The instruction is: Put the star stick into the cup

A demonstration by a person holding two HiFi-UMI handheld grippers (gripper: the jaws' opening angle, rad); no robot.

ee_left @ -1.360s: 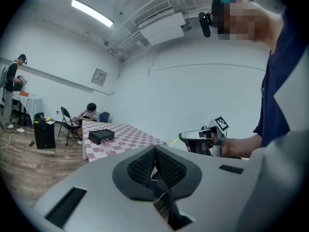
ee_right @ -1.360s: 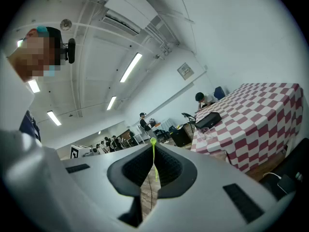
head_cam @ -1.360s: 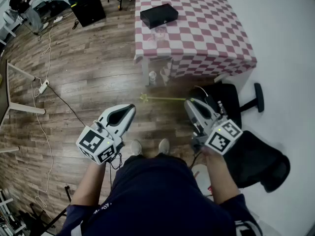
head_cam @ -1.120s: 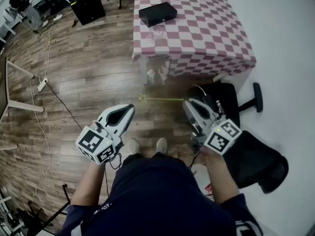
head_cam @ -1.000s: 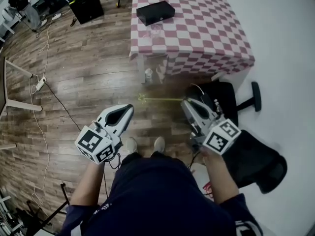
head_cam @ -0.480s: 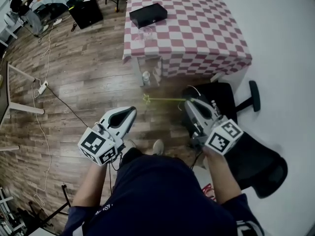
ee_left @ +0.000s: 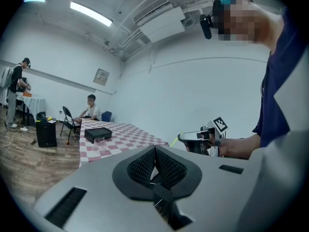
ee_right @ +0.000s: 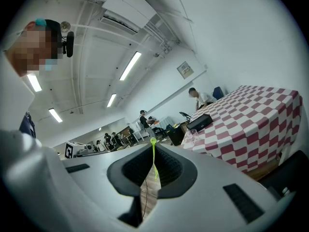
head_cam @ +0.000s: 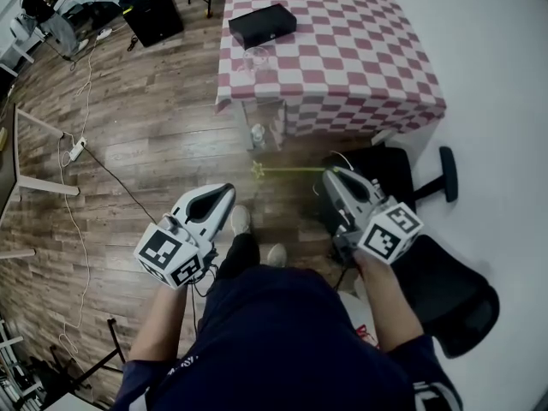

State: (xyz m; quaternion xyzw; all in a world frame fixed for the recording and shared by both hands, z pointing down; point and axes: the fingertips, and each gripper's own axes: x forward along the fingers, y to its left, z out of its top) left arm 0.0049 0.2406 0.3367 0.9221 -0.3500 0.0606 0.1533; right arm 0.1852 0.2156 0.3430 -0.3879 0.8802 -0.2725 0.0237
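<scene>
- Clearly, the right tool [head_cam: 330,175] is clenched on the thin yellow-green star stick [head_cam: 289,170], holding it level at centre frame, star tip leftward.
- The clear glass cup [head_cam: 254,59] waits on the red-and-white chequered counter [head_cam: 360,50], upper middle, well apart from the stick.
- The left tool [head_cam: 228,192] is pressed shut, empty, probably spare for steadying.

Cup [head_cam: 255,58] and box [head_cam: 263,25] on the counter [head_cam: 360,50] ahead
The cup is set by the near left corner, the box behind it; before the counter, the star stick [head_cam: 291,170] is gripped in the right claw [head_cam: 332,175] and pointed left, toward the left claw [head_cam: 226,193].
</scene>
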